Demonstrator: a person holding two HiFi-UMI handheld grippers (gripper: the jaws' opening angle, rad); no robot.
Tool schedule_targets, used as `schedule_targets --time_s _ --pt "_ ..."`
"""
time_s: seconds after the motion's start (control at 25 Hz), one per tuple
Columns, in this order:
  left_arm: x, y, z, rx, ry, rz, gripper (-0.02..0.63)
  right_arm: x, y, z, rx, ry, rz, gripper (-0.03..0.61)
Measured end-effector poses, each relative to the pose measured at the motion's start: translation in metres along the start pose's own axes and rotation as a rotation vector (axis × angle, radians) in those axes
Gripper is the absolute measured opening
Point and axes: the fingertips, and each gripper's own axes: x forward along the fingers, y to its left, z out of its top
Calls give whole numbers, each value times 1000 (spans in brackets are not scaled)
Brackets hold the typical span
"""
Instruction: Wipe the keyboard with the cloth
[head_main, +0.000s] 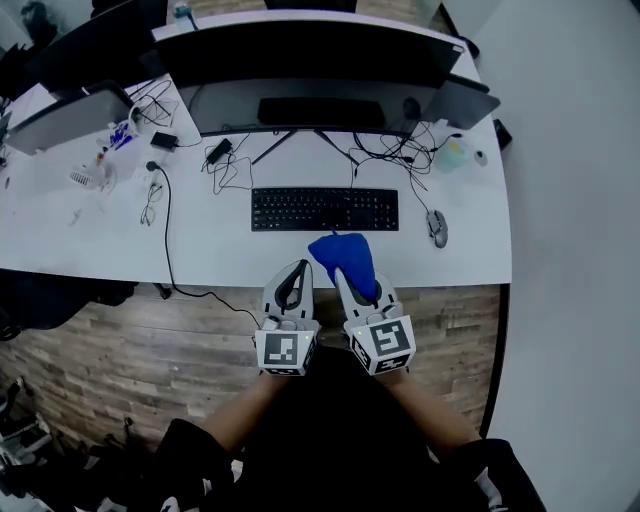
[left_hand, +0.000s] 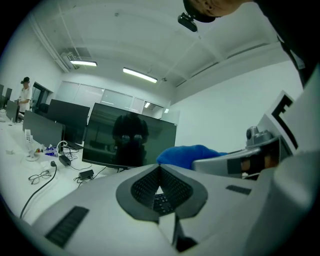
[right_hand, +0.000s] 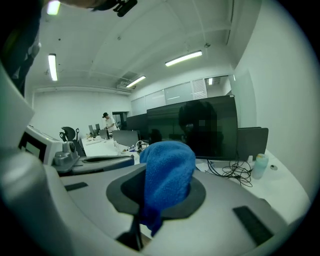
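Left gripper (head_main: 297, 270): fingers (left_hand: 142, 187) closed together, empty, over surface (head_main: 210, 255) edge.
Right gripper (head_main: 353, 274): fingers clamped on blue cloth (head_main: 345, 252).
Keyboard (head_main: 325, 209): just beyond cloth.

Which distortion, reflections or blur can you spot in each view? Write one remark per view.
Head view: the desk edge bows and the keyboard is sharp. Left gripper view: circular fisheye frame, and the monitor mirrors a dark figure. Right gripper view: ceiling lights glare brightly, and the cloth, close up, shows readable nap.

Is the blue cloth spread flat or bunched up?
Bunched: the cloth is wadded into a lump, clamped between the right gripper jaws.
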Motion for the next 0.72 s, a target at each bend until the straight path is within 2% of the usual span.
schedule_targets --time_s 0.16,0.36,0.56,0.72 --pt "13 24 1 3 9 -24 6 27 2 9 -25 21 -22 66" --pt "25 54 3 24 32 -26 6 67 6 5 9 75 -3 66" --pt "27 87 -1 11 45 55 6 105 14 2 59 99 84 66" --pt "32 116 -4 32 39 128 6 141 19 -4 64 123 144 66"
